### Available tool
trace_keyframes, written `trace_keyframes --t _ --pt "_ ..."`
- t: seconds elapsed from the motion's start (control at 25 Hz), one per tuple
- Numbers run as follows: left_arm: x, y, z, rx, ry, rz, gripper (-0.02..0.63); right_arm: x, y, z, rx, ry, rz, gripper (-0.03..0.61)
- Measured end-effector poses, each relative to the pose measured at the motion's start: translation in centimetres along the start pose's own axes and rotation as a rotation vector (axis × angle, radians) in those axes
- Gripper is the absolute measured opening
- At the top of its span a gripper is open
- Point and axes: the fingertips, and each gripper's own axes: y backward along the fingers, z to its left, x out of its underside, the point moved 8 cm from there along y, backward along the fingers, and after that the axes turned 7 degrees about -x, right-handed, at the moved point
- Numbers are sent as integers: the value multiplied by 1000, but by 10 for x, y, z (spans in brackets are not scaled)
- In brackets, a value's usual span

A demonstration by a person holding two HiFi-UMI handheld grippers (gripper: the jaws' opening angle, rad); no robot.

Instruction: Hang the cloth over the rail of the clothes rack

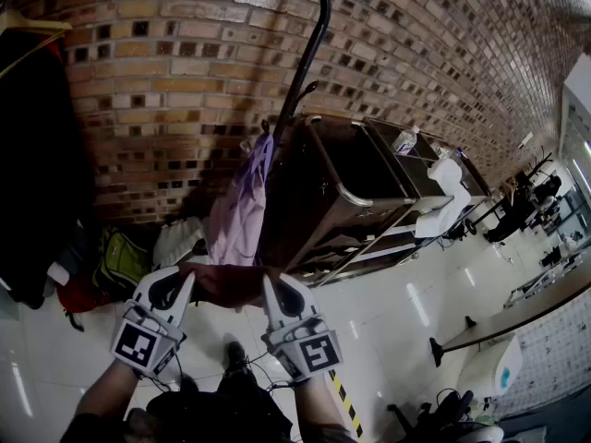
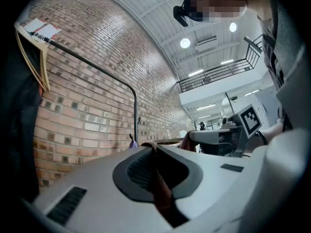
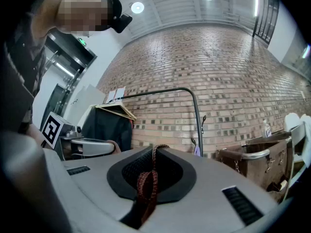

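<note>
Holding the dark red cloth (image 1: pixel 226 284) stretched between my two grippers, in front of the clothes rack.

My left gripper (image 1: pixel 183 282) has its jaws pressed together on one edge of the cloth, and my right gripper (image 1: pixel 275 289) pinches the opposite edge, with a loop of the hem bunched between its pads. The cloth spans between them low down, well below the rack's black rail (image 1: pixel 312 44) and apart from it. A purple garment (image 1: pixel 242 206) hangs on the rack just above the cloth. A brick wall (image 1: pixel 185 63) stands behind, a brown cart (image 1: pixel 351 192) sits right of the rack, and a dark coat (image 1: pixel 28 155) hangs at the left.
</note>
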Motion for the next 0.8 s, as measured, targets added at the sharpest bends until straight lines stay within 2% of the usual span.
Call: trace_keyframes --t 0.2,0.36,0.44,0.8 --pt "-9 -60 -17 42 -9 -49 23 -3 -17 -45 -48 5 -58 23" --pt "-13 -109 -28 55 11 -35 23 -12 -25 -96 -87 -4 -69 23" --pt "-16 -137 -32 79 -9 -34 23 -16 -30 -122 -96 -10 -90 24" --pt "-47 -259 -36 158 -71 -85 23 -46 -70 -220 -123 95 -110 25"
